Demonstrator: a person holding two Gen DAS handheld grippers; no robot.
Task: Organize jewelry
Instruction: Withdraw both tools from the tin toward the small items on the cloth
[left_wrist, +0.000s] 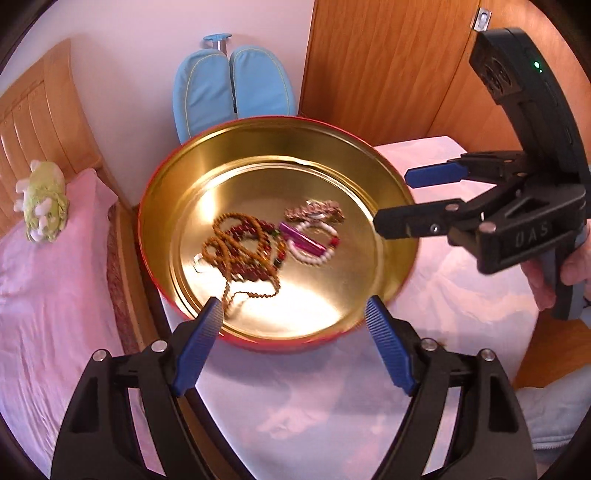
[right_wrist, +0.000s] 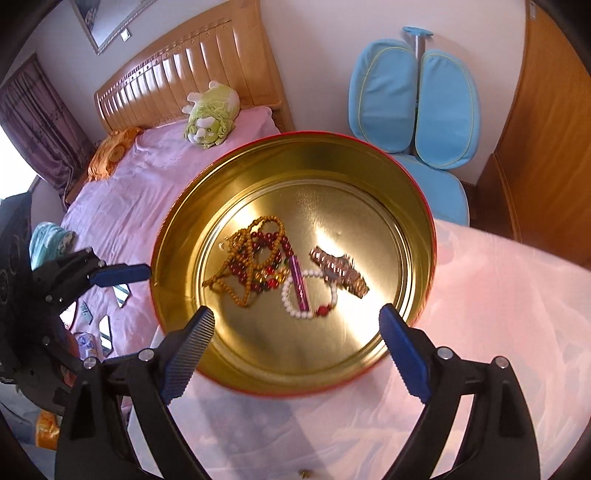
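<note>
A round tin (left_wrist: 177, 206) (right_wrist: 421, 206), gold inside and red outside, stands on a pink-white cloth. In it lie a brown bead necklace (left_wrist: 229, 251) (right_wrist: 258, 236), dark red beads (left_wrist: 245, 234) (right_wrist: 275, 240), a white bead bracelet (left_wrist: 314, 258) (right_wrist: 295, 306), a magenta bar (left_wrist: 300, 238) (right_wrist: 298, 282) and a rose-gold watch band (left_wrist: 314, 212) (right_wrist: 338, 269). My left gripper (left_wrist: 293, 314) is open and empty at the tin's near rim. My right gripper (right_wrist: 295, 321) is open and empty at the near rim; it shows in the left wrist view (left_wrist: 395, 199) over the tin's right rim.
A bed with pink sheets (right_wrist: 155, 177) and a green plush toy (right_wrist: 210, 116) (left_wrist: 42, 203) lies to the left. A blue chair (right_wrist: 417, 110) (left_wrist: 232, 85) stands behind the tin. Wooden wardrobe panels (left_wrist: 388, 62) rise at the right. Small items lie on the bed (right_wrist: 92, 332).
</note>
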